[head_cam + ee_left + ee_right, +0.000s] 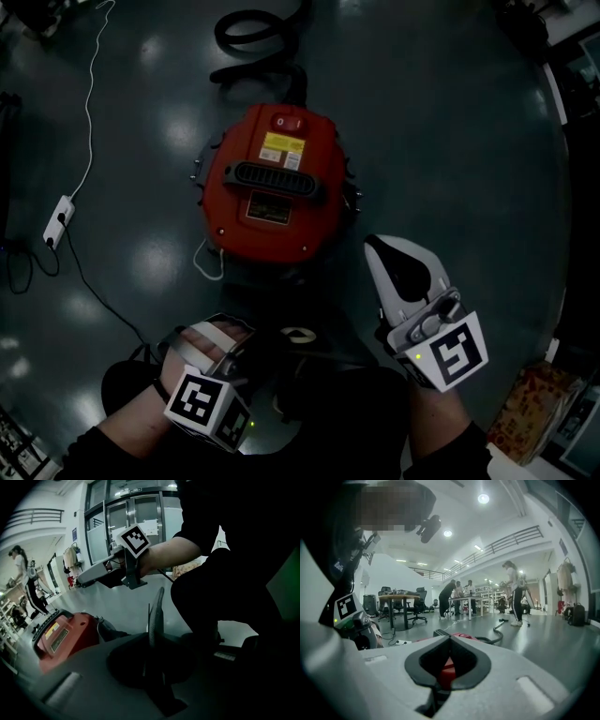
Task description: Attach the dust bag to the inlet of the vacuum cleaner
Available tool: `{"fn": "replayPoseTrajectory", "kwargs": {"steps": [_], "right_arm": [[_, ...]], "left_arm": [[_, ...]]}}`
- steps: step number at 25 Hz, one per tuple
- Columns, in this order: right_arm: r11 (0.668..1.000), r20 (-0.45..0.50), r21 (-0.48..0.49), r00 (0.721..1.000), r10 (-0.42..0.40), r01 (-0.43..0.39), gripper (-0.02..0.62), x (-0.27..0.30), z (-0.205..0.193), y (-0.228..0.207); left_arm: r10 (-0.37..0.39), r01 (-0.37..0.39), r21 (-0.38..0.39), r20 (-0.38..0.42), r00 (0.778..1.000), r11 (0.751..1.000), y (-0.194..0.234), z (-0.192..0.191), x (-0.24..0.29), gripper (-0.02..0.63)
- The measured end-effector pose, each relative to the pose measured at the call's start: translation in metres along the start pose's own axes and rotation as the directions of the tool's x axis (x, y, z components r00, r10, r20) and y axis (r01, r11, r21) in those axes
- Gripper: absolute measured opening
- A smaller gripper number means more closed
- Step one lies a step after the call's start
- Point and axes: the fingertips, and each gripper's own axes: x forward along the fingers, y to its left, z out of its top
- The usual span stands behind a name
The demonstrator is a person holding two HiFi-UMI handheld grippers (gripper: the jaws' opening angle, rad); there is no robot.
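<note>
Three views: one from overhead, two low near the floor.
The head view looks steeply down from near above the red vacuum cleaner (pixel 272 183). The left tool (pixel 153 637) view faces right, across the right tool (pixel 84 578). The right tool view looks almost level toward the far hall. All three show the vacuum cleaner.

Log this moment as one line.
left hand-held gripper: shut on thin flat piece | right hand-held gripper: shut, empty | red vacuum cleaner: untouched

One vacuum cleaner (pixel 272 183), one dust bag (pixel 157 613), one hose (pixel 255 30), one power strip (pixel 58 221).
</note>
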Motion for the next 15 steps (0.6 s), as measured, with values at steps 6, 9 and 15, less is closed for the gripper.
{"fn": "replayPoseTrajectory", "kwargs": {"steps": [6, 9, 15], "right_arm": [[0.999, 0.048, -0.042, 0.999, 0.002, 0.0, 0.002, 0.005, -0.007, -0.002], [0.998, 0.069, -0.069, 0.998, 0.008, -0.003, 0.003, 0.008, -0.009, -0.003], [0.992, 0.088, -0.123, 0.995, 0.049, -0.038, 0.003, 0.015, -0.015, -0.001]], "left_arm": [[0.01, -0.009, 0.044, -0.007, 1.0, 0.999, 0.004, -0.016, 0.014, 0.025], [0.042, -0.04, 0.05, -0.025, 0.999, 0.998, 0.01, -0.026, 0.021, 0.025], [0.066, -0.066, 0.008, -0.007, 0.998, 0.998, 0.019, -0.03, 0.025, 0.026]]}}
